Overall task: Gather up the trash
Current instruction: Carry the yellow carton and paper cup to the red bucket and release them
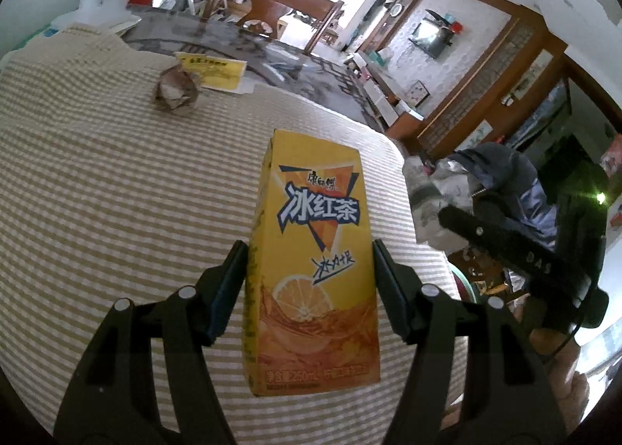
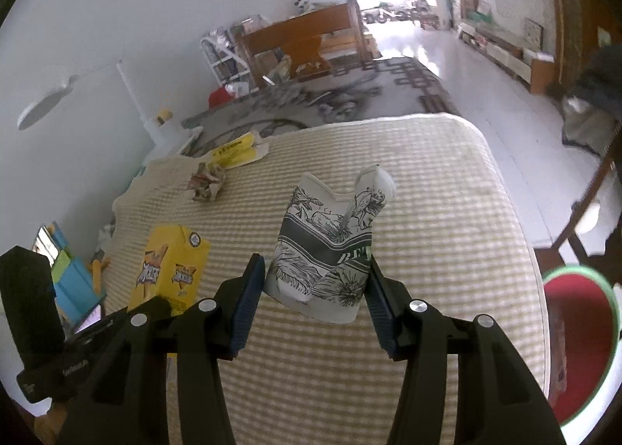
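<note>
My left gripper is shut on a yellow iced-tea carton, held upright above the striped table cloth. The carton also shows at the left of the right wrist view. My right gripper is shut on a crushed white paper cup with black floral print, held over the cloth. A crumpled brown paper ball lies further off on the cloth; it also shows in the right wrist view. A yellow wrapper lies at the far edge, seen too in the right wrist view.
A red bin with a green rim stands on the floor at the table's right side. The right gripper's body shows to the right in the left wrist view. Colourful boxes sit left of the table. A wooden bench and patterned rug lie beyond.
</note>
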